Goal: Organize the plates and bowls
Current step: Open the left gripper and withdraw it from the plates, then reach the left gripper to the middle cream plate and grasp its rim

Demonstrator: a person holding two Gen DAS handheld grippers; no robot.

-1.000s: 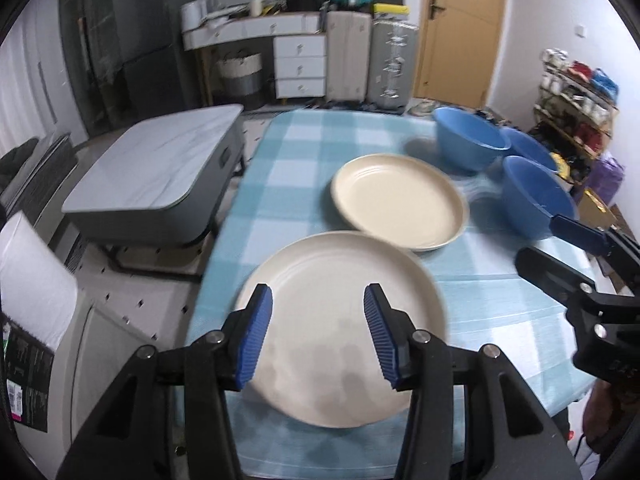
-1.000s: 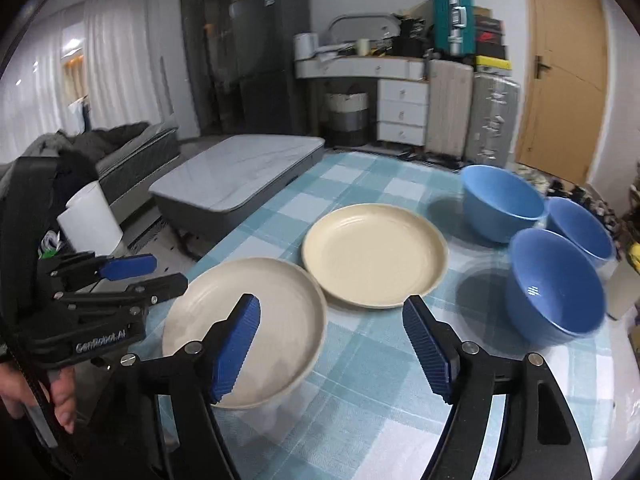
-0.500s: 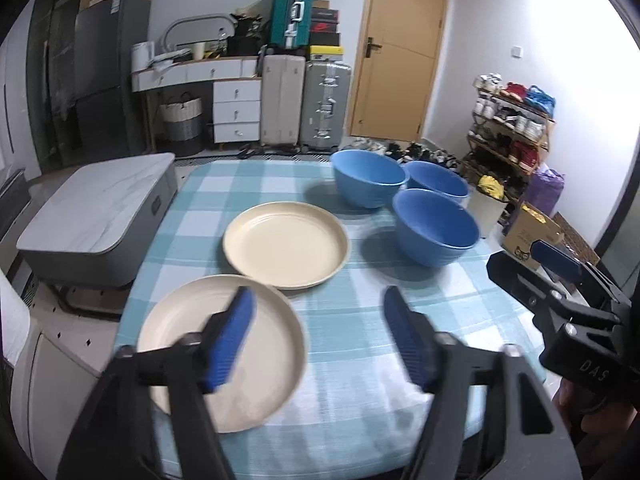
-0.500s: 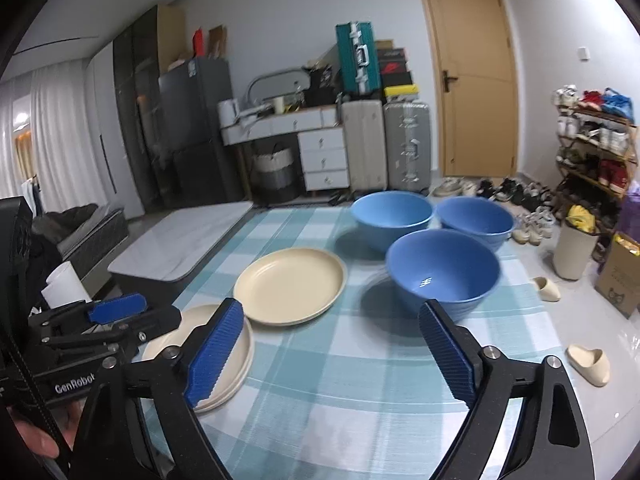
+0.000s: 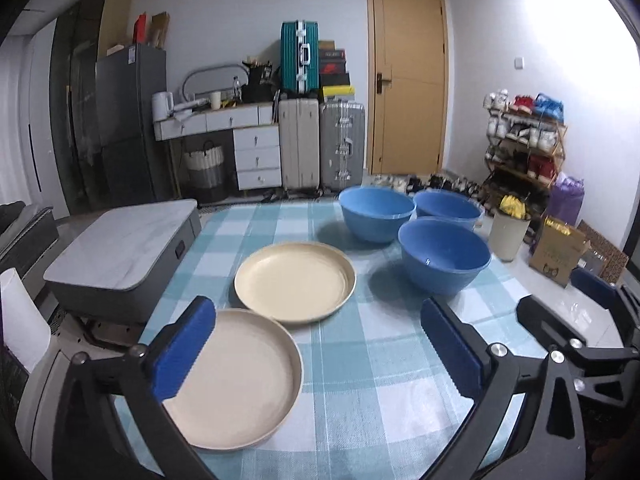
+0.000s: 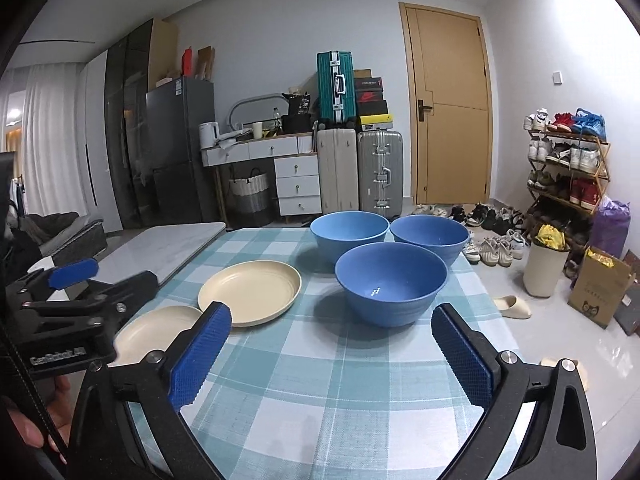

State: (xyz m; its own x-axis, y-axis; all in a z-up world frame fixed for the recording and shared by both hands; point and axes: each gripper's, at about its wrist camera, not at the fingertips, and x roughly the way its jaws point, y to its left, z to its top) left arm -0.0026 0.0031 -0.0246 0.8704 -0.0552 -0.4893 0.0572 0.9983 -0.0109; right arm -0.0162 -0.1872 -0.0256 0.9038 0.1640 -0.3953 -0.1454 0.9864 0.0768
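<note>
Checked table carries everything. Three blue bowls clustered touching at far right, two cream plates near left edge. Left gripper and right gripper both empty, jaws opening wide. Risk: near plate close to edge, clumsy nudge drops it. Bowls crowd each other, tight for fingers.

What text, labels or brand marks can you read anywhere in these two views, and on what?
"GenRobot.AI": on the body of the left gripper, right wrist view.
"36" (unsure, small): black bag on the dresser.
Shoe boxes: a red logo, wording too small.
Cardboard box print and fridge sticker: too blurred.
</note>
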